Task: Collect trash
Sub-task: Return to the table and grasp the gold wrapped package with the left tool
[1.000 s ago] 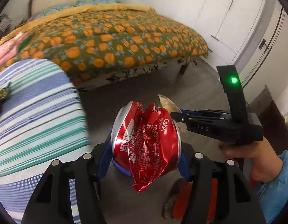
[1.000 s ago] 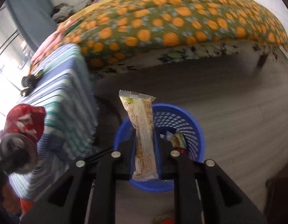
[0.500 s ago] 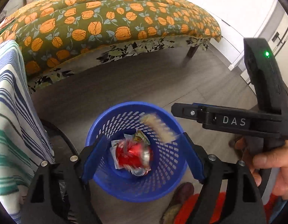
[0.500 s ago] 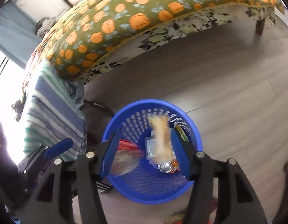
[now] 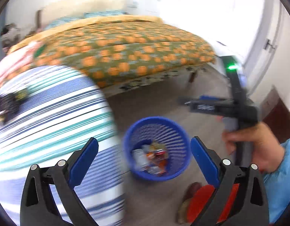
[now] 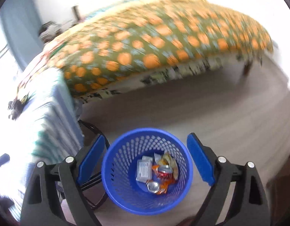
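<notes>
A: Left gripper [image 5: 144, 154]: jaws wide apart, nothing between them. Right gripper [image 6: 145, 159]: same, apart and bare.

B: Change from one second ago?

A: Then the left clamped the red can [image 6: 164, 175] and the right a wrapper [image 6: 166, 160]; both now lie in the blue bin [image 6: 115, 162], with a silver can [image 6: 153, 186] and a white packet [image 6: 144, 170].

B: Bin position?

A: Right wrist view: 6 o'clock, between the fingers. Left wrist view: 5 o'clock, blurred.

B: Edges, room?

A: Striped cloth [image 5: 51, 116] at 9 o'clock, close beside the bin. Bed [image 6: 154, 43] edge at 12. Bare floor [image 6: 229, 113] from 1 to 4 o'clock. Right hand [image 5: 252, 146] at 3 in the left view.
</notes>
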Tool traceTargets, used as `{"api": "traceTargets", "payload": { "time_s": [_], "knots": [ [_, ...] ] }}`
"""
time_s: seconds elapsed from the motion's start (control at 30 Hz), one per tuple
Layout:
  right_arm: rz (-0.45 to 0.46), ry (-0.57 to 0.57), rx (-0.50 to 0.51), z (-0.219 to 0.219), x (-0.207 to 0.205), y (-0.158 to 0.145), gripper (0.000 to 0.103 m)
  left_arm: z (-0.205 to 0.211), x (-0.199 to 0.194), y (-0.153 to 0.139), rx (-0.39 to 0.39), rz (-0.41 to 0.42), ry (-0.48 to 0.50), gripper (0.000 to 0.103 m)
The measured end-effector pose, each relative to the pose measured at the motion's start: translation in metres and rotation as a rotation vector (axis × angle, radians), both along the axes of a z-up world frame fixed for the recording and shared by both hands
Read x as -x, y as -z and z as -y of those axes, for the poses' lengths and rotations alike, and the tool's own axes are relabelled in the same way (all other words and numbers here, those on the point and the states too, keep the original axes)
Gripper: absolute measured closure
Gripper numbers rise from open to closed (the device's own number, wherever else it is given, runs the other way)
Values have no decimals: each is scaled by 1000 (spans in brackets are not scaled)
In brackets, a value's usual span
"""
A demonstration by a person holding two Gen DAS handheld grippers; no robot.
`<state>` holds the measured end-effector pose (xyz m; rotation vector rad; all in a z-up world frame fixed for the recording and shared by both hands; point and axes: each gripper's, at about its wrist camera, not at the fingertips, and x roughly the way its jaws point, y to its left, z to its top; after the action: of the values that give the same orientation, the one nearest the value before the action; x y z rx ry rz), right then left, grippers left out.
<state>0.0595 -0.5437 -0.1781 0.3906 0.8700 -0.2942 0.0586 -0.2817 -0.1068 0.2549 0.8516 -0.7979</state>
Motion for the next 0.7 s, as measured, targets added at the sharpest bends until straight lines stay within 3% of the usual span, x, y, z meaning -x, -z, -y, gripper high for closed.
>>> {"api": "traceTargets", "payload": {
  "time_s": [0.1,0.37,0.53,0.7],
  "knots": [
    [38,-72,73,-43,1,-11,16,-57,-11,1,-61,25,-107,6],
    [99,-307,141,-177,-2,-35,16,-202,-48,10,-179,38,-371,6],
    [95,-455,132,-251,-27,-50,16,-254,-70,15,-197,23,-473,6],
    [49,-527,158,-299,-66,-49,16,-274,-79,18,-203,11,-497,6]
  ]
}}
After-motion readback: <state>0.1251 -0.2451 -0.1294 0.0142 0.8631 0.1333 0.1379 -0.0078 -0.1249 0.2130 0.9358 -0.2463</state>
